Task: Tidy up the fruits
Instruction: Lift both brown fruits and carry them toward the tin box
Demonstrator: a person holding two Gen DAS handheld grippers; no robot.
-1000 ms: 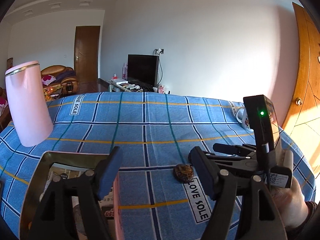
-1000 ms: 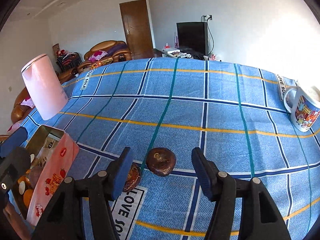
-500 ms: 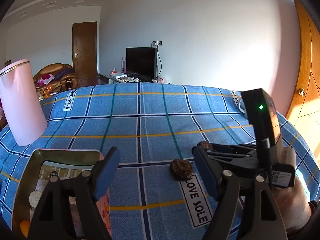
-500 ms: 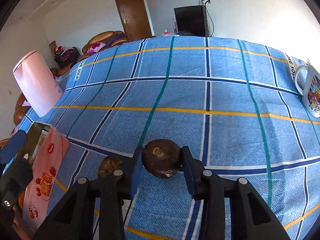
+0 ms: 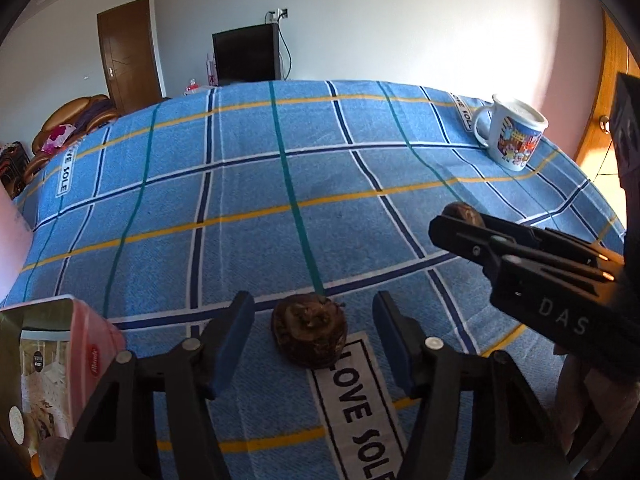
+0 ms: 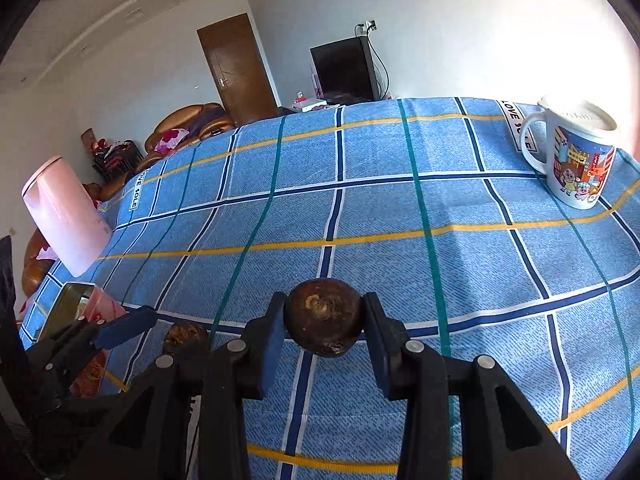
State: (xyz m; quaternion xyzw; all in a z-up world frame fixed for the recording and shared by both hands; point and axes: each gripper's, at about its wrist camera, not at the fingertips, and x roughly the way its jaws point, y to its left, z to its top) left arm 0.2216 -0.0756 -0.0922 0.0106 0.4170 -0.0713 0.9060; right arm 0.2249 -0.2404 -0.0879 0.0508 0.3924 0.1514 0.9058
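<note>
Our right hand-held gripper [image 6: 323, 326] pinches a round, dark brown fruit with a pale scar on its face [image 6: 324, 322]; both blue pads [image 6: 273, 336] press against its sides, and it sits just above the blue plaid cloth with yellow, green and navy stripes [image 6: 400, 216] that covers the desk. Whether the fruit is clear of the cloth or touching it, we cannot tell. Our left hand-held gripper [image 5: 314, 340] has its jaws spread and closing, with a second, wrinkled dark brown fruit [image 5: 309, 336] between them, lying on the cloth at the top edge of a white "LOVE SOLE" label [image 5: 356, 412]; gaps show on both sides, so the pads do not touch it. At the left edge of the desk stands an open metal tin [image 5: 24, 364] with a pink snack packet [image 5: 94, 356] leaning in it. A tall pale pink container [image 6: 64, 216] stands farther back on the left, and a white mug with a colourful cartoon print [image 6: 576, 164] stands at the far right, well apart from both fruits.
</note>
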